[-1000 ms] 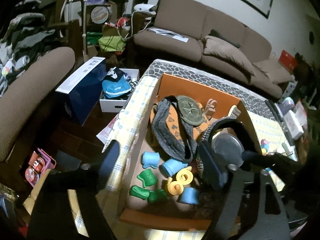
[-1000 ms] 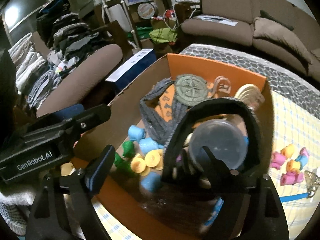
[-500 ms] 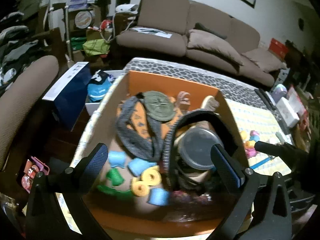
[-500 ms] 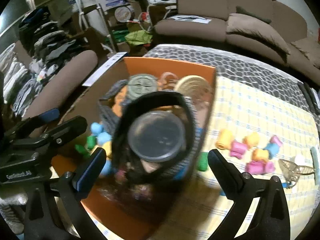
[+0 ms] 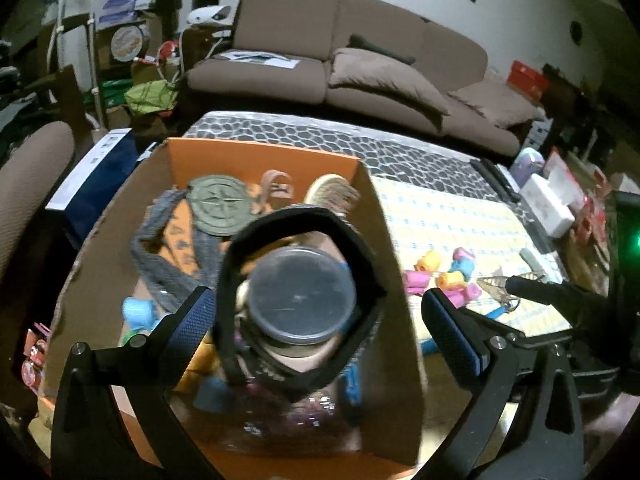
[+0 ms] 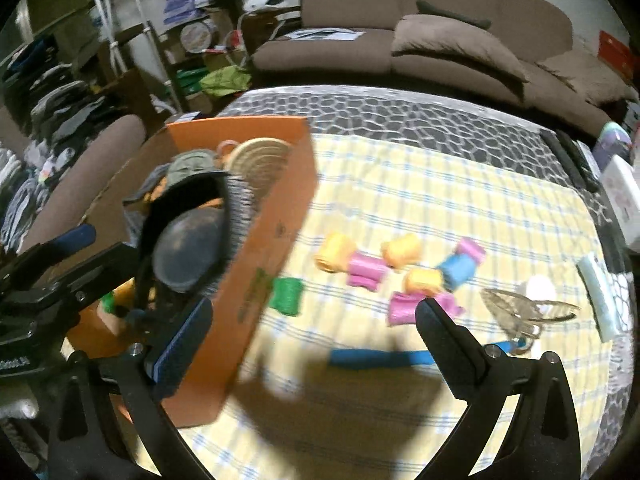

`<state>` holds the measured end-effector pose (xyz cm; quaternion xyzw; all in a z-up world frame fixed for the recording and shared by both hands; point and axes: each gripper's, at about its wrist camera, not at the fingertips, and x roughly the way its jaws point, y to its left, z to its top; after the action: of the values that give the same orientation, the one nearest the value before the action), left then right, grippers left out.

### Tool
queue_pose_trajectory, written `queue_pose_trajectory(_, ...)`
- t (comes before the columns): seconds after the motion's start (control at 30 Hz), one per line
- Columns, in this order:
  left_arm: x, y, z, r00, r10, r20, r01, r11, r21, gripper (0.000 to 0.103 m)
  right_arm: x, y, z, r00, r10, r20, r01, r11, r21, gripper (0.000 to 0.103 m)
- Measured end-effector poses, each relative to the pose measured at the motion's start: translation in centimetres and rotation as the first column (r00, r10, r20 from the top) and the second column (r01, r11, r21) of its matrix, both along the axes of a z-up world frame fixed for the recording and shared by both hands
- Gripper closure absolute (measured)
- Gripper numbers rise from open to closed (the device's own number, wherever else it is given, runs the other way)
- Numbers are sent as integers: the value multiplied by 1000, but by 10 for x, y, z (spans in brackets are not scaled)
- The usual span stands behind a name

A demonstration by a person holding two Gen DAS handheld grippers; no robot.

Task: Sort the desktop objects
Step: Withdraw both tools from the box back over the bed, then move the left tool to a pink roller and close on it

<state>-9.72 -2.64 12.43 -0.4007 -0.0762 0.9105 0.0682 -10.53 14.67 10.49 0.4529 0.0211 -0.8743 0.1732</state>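
Near the surface's left edge, beside the orange box (image 6: pixel 260 248), loose curlers (image 6: pixel 366 270) lie mid-surface, light and squashy by the look, best pinched across the middle; right tongs (image 6: pixel 314 340) and left tongs (image 5: pixel 320 324) both gape wide, empty.

The left wrist camera looked steeply down from close above the orange cardboard box (image 5: pixel 256 156), facing across the table toward the brown sofa (image 5: pixel 360 68), with the lidded jar (image 5: pixel 302 294) directly below its lens. The right wrist camera sat further right and low over the checked tablecloth (image 6: pixel 440 200), facing the same sofa (image 6: pixel 440 40), with the box (image 6: pixel 272 216) near its left edge. Both views shared the box, the jar (image 6: pixel 188 252), the coloured rollers (image 5: pixel 440 276) (image 6: pixel 396 272) on the cloth, and the sofa.
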Motion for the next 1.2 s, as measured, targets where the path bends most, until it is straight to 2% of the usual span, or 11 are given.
queue_pose_trajectory(0.33,-1,48,-3,998,-70,-1,70,998,1,0,-7,62,6,993,-117,-2,117,992,-49,1)
queue_pose_trajectory(0.6,0,93,-1,984,-168,-51,166,985,-49,0,-9,99,5,984,-180,-6,179,983,-36,1)
queue_pose_trajectory(0.9,-6,138,-15,965,-261,-32,256,959,-121,1,-13,149,10,959,-282,1,281,957,-70,1)
queue_pose_trajectory(1.0,-7,153,-25,956,-295,-14,289,946,-149,5,-13,164,13,949,-314,2,313,945,-91,1)
queue_pose_trajectory(1.07,-9,167,-35,949,-316,10,313,935,-170,15,-13,172,15,945,-327,8,325,939,-115,1)
queue_pose_trajectory(1.2,-15,188,-54,939,-340,47,342,917,-205,26,-11,179,17,942,-335,10,334,933,-137,1)
